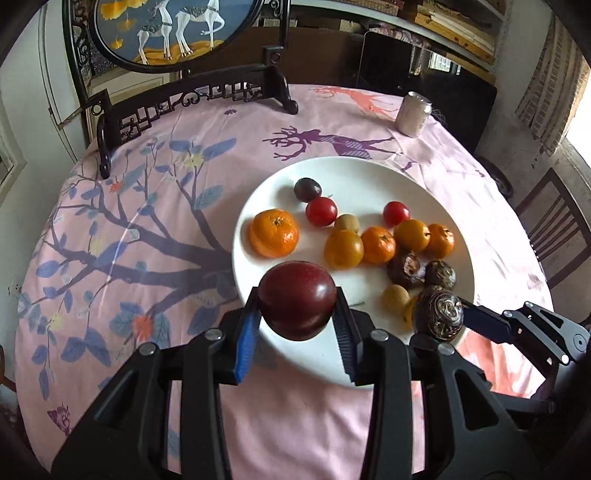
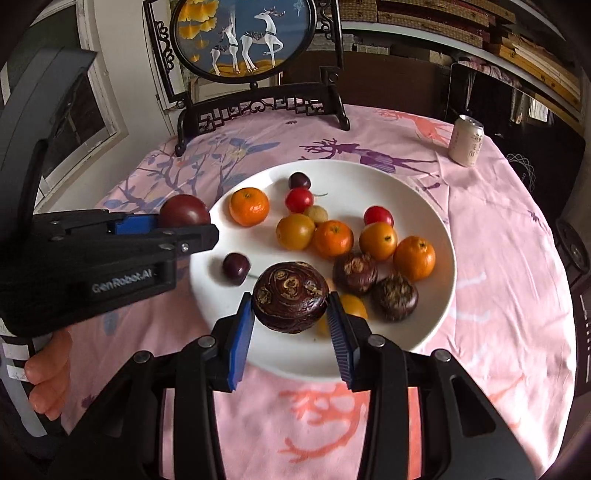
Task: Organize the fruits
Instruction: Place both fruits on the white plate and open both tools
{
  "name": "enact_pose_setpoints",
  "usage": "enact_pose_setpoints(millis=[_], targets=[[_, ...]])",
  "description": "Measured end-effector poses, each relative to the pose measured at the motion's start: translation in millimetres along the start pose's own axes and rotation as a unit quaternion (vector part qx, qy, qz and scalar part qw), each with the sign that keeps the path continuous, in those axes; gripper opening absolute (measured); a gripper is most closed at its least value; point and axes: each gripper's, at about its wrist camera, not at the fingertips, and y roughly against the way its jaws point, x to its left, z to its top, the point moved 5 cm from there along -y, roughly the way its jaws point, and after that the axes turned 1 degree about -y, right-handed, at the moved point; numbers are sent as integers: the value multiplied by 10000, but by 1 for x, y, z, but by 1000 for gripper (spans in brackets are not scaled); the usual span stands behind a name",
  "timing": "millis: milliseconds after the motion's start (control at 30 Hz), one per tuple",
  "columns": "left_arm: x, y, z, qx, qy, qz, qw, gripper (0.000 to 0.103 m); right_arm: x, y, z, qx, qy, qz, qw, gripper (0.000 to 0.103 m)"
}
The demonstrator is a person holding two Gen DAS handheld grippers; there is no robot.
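A white plate [image 1: 369,173] [image 2: 369,177] on the pink tablecloth holds several fruits: tangerines [image 1: 274,232] [image 2: 249,206], red cherry tomatoes [image 1: 321,211] [image 2: 299,199], dark cherries [image 2: 236,268] and brown water chestnuts [image 1: 406,268] [image 2: 355,272]. My left gripper [image 1: 297,312] [image 2: 186,225] is shut on a dark red plum [image 1: 296,298] [image 2: 184,210] above the plate's near left rim. My right gripper [image 2: 290,314] [image 1: 443,314] is shut on a brown water chestnut [image 2: 290,296] [image 1: 439,313] above the plate's near side.
A pale drink can [image 1: 413,113] [image 2: 466,140] stands at the table's far right. A black carved stand with a round deer picture [image 1: 177,29] [image 2: 243,37] stands at the far edge. A dark chair [image 1: 554,229] is at the right.
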Motion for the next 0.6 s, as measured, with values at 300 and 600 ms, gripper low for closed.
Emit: enact_pose_setpoints(millis=[300,600], targets=[[1,-49,11,374,222,-171,9989,39,-13,-47,14,255,64,-118,9996,40],[3,-50,12,263,267,-76,9993,59,-16,-43,18,42,144,-444,9989,61]])
